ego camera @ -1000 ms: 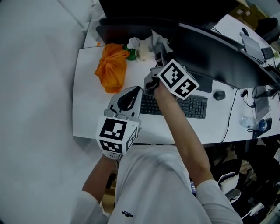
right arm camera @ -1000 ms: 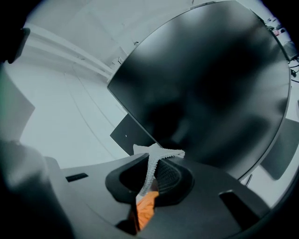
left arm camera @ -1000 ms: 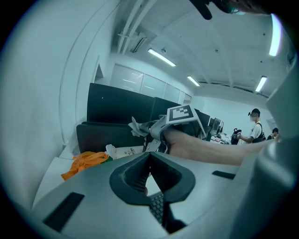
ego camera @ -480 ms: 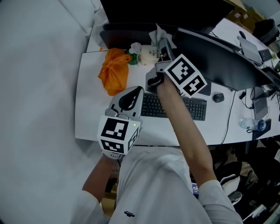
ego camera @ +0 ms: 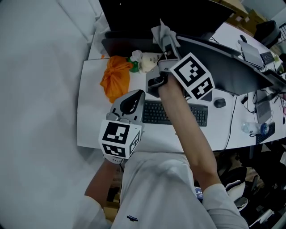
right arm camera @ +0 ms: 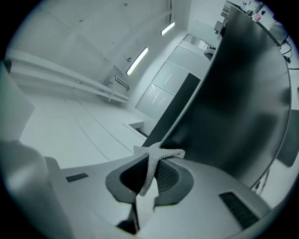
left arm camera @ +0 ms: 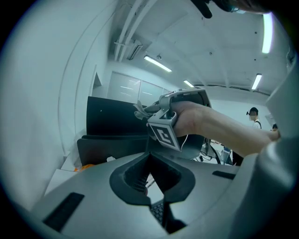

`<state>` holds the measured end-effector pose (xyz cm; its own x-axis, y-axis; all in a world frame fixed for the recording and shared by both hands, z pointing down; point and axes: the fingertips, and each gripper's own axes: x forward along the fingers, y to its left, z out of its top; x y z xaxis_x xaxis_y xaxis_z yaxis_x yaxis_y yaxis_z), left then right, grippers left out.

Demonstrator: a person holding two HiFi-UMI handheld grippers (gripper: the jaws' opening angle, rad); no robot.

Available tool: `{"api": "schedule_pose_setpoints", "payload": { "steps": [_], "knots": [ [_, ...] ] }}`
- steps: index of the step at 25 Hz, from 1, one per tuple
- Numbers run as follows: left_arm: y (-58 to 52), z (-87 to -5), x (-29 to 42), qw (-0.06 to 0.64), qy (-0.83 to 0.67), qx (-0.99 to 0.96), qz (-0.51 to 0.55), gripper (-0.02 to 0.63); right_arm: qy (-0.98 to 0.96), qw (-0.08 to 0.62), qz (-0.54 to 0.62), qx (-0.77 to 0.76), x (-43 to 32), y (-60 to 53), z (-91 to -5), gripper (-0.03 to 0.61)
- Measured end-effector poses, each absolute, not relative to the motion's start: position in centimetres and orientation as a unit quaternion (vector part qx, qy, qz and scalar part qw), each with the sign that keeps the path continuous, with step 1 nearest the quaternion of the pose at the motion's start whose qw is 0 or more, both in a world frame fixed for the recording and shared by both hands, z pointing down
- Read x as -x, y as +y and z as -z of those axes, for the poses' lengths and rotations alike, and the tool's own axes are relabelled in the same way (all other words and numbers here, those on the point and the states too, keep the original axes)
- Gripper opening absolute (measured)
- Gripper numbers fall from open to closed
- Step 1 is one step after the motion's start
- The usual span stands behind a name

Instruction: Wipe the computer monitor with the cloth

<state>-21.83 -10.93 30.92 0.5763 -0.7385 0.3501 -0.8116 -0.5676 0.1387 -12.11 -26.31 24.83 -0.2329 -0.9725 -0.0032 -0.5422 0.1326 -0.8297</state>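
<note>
My right gripper (ego camera: 166, 43) is raised above the desk and shut on a small pale grey cloth (ego camera: 161, 32). The cloth (right arm camera: 155, 161) sticks up from between the jaws, its free end flopped to the right. It sits by the left end of the dark curved monitor (ego camera: 223, 67); whether cloth and screen touch is unclear. In the right gripper view the monitor (right arm camera: 243, 93) fills the right side, close by. My left gripper (ego camera: 131, 103) hangs lower, over the desk's near side by the keyboard, shut with nothing in it. In the left gripper view the left gripper (left arm camera: 152, 198) points toward the raised right hand.
A black keyboard (ego camera: 196, 115) and a mouse (ego camera: 219, 103) lie on the white desk (ego camera: 89, 125). An orange crumpled bag (ego camera: 116, 74) and white items (ego camera: 147, 60) sit at the back left. A second dark screen (ego camera: 170, 13) stands behind. A person stands far off (left arm camera: 253, 116).
My right gripper has lifted and moved away from me with the cloth, up along the monitor's left end. The left gripper has stayed put.
</note>
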Motion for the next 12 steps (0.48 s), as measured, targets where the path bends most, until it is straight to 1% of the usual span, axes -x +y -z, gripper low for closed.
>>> {"api": "schedule_pose_setpoints", "payload": {
  "steps": [6, 12],
  "knots": [
    [-11.3, -30.3, 21.1, 0.143, -0.437, -0.879, -0.124, 0.018, 0.719, 0.301, 0.330, 0.533, 11.1, -26.1, -20.3, 0.026],
    [-11.2, -30.3, 18.8, 0.139, -0.420, -0.888, -0.122, 0.018, 0.730, 0.300, 0.292, 0.541, 6.4, -24.5, -16.4, 0.026]
  ]
}}
